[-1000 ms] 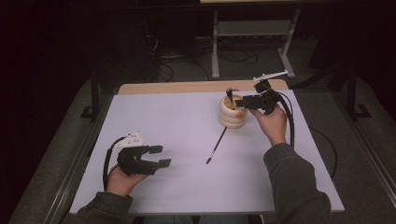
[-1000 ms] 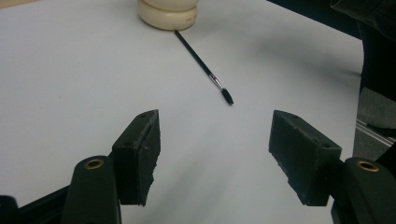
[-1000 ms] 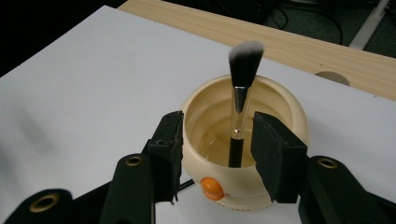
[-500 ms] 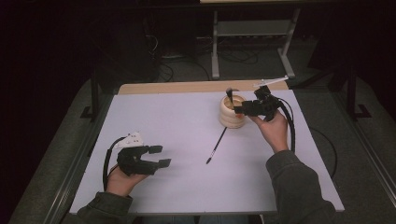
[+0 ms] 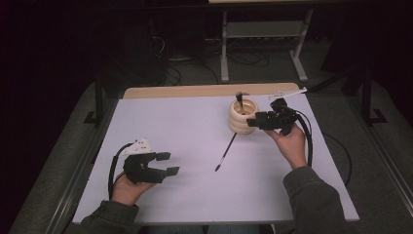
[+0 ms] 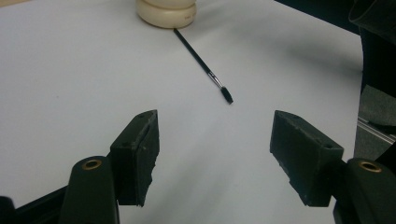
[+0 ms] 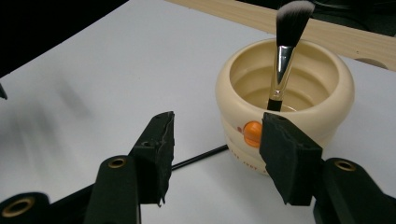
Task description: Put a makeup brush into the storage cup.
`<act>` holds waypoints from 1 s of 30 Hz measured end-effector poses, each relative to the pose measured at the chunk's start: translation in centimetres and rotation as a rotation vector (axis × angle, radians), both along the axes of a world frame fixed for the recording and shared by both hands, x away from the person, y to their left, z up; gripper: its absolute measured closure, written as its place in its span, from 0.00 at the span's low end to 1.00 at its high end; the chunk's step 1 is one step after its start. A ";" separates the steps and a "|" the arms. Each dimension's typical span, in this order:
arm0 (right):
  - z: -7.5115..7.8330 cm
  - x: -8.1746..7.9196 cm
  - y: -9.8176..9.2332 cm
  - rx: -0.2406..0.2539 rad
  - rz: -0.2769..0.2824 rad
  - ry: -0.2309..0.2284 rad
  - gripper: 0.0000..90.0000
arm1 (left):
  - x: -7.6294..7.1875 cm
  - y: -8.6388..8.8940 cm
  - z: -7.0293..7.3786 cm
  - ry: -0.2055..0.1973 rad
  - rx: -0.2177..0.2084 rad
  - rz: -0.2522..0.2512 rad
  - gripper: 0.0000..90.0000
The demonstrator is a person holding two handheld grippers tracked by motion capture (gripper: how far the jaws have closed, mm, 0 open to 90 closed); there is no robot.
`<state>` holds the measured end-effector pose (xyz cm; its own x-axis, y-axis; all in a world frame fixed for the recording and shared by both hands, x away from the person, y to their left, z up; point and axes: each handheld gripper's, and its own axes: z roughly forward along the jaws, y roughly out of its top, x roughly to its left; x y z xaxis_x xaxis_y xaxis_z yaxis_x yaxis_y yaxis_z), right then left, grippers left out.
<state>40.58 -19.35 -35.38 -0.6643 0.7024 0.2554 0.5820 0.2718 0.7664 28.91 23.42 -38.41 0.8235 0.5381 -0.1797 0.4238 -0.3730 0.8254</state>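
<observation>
Right gripper [image 5: 254, 120] is sitting just beside the pot [image 5: 242, 116], at its 3 o'clock in the high view. Its jaws have just been opening and are standing fairly wide now, gripping nothing; in the right gripper view the gap between them is showing bare table [image 7: 93, 79] and the tail of the thin brush [image 7: 198, 158], with the pot [image 7: 285, 112] just behind the right-hand jaw.

The big brush [image 7: 286, 51] is standing in the pot, bristles up, leaning on the rim toward 12 o'clock. A second ago my hand was higher and over the pot's rim; now it is lower and drawn off to the side. I am reading this as the release done: big brush delivered.

Thin brush [image 5: 226, 152] is lying flat on the table at the pot's 7 o'clock, handle end touching or nearly touching the base, tip pointing toward me. That one is likely next.

Left gripper [image 5: 165, 164] is resting at 8 o'clock on the table, jaws wide, holding nothing, well apart from the thin brush [image 6: 203, 65]
</observation>
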 end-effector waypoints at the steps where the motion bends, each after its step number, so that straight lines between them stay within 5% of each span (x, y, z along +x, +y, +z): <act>1: 0.0 -0.1 0.0 0.000 0.000 0.000 0.48 | 0.0 0.0 0.0 0.000 0.002 0.000 0.36; 30: -1.1 -4.0 -0.8 0.007 0.062 -0.030 0.44 | -0.1 -0.9 -0.2 -0.002 0.017 0.002 0.34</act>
